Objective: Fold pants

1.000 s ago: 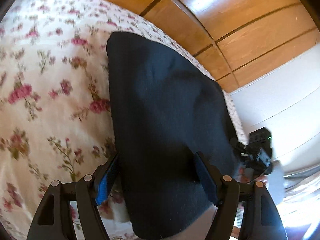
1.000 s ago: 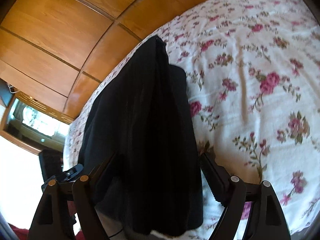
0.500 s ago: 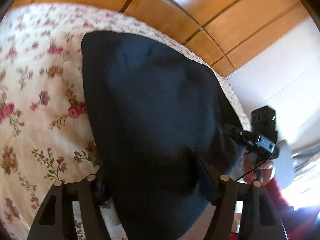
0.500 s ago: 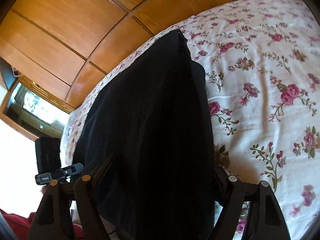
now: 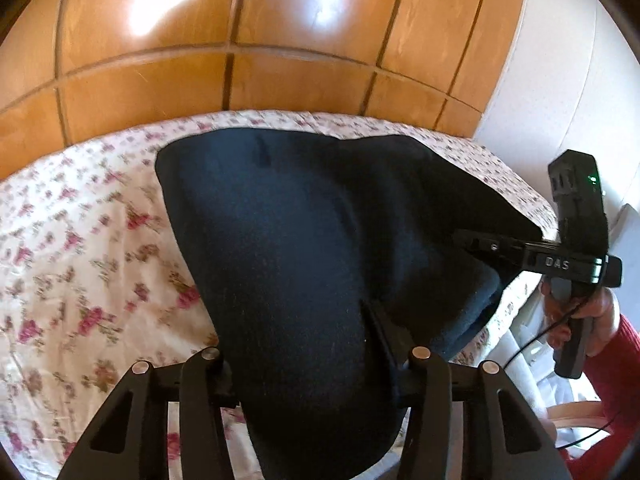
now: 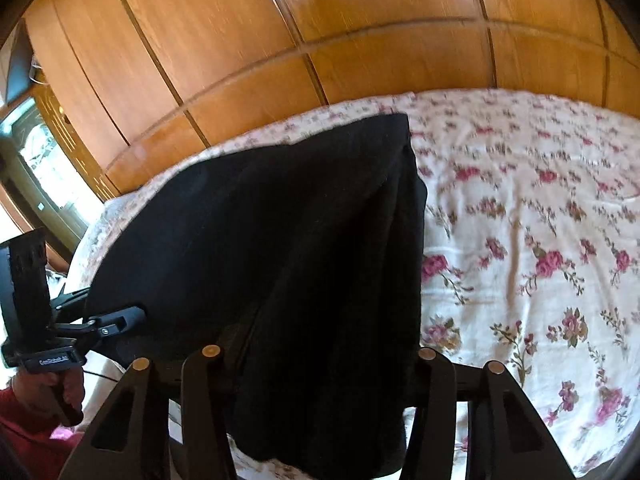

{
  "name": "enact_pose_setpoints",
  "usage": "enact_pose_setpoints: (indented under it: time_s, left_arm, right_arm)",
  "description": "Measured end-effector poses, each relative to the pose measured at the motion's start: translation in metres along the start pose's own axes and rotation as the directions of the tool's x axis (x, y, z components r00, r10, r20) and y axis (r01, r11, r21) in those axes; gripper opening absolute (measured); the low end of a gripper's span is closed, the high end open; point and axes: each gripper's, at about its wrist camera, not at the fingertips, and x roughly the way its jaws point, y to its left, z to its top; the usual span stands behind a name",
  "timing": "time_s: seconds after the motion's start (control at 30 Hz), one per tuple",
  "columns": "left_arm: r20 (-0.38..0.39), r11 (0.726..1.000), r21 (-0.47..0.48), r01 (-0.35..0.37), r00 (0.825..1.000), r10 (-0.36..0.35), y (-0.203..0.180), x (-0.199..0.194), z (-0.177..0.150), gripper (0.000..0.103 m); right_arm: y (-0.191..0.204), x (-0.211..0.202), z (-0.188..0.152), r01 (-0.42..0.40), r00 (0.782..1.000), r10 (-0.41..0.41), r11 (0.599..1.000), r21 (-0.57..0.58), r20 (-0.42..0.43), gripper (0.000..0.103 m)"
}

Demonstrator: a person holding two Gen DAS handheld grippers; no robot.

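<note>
Dark navy pants [image 5: 300,220] lie on a floral bedsheet [image 5: 80,260], their near end raised off the bed. My left gripper [image 5: 296,332] is closing with a thick fold of this cloth filling the gap; its pads press into it. The right gripper [image 5: 464,236] bites the same edge further right, held by a hand in a red sleeve [image 5: 600,320]. In the right wrist view the pants [image 6: 280,220] hang in a ridge between the closing fingers of my right gripper [image 6: 320,340]. The left gripper [image 6: 136,314] grips the cloth at the left.
Wooden wall panels [image 5: 280,40] rise just behind the bed's far edge. A white wall [image 5: 560,80] stands to the right, and a bright window [image 6: 44,160] shows at the left of the right wrist view. Open floral sheet [image 6: 520,220] stretches right of the pants.
Both grippers have narrowed onto the pants' near end and risen with it. The views have rolled level, and the cloth now bunches and hangs between the two grippers.
</note>
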Motion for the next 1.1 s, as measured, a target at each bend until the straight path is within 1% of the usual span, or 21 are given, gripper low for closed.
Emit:
enact_pose_setpoints:
  time_s: [0.1, 0.2, 0.3, 0.47, 0.63, 0.83, 0.93, 1.1]
  left_arm:
    - [0.044, 0.998, 0.034, -0.049, 0.998, 0.047, 0.0, -0.007, 0.004, 0.051]
    - [0.074, 0.995, 0.045, -0.094, 0.993, 0.09, 0.005, -0.008, 0.011, 0.05]
    - [0.073, 0.993, 0.026, -0.116, 0.991, 0.114, 0.016, -0.002, 0.019, 0.05]
    - [0.072, 0.987, -0.012, -0.16, 0.984, 0.161, 0.034, 0.02, 0.039, 0.05]
    - [0.092, 0.979, -0.036, -0.199, 0.975, 0.201, 0.054, 0.042, 0.069, 0.05]
    - [0.129, 0.973, -0.04, -0.227, 0.965, 0.23, 0.079, 0.073, 0.108, 0.05]
    - [0.138, 0.969, -0.046, -0.243, 0.959, 0.247, 0.09, 0.086, 0.124, 0.05]
    - [0.156, 0.96, -0.022, -0.279, 0.948, 0.279, 0.102, 0.106, 0.148, 0.05]
  right_arm:
    - [0.005, 0.005, 0.005, -0.01, 0.999, 0.01, 1.0, 0.002, 0.037, 0.052]
    - [0.012, 0.018, 0.015, -0.014, 0.998, 0.014, 1.0, -0.008, 0.063, 0.052]
    - [0.016, 0.029, 0.023, -0.011, 0.998, 0.012, 1.0, -0.019, 0.068, 0.052]
    - [0.024, 0.058, 0.046, 0.008, 0.998, -0.005, 0.999, -0.041, 0.068, 0.052]
    - [0.019, 0.09, 0.087, 0.011, 0.996, -0.008, 1.0, -0.029, 0.086, 0.052]
    - [0.014, 0.122, 0.138, 0.032, 0.992, -0.024, 0.997, -0.064, 0.125, 0.051]
    - [0.01, 0.14, 0.16, 0.041, 0.989, -0.032, 0.997, -0.065, 0.144, 0.051]
    - [0.007, 0.165, 0.188, 0.068, 0.986, -0.055, 0.995, -0.075, 0.16, 0.051]
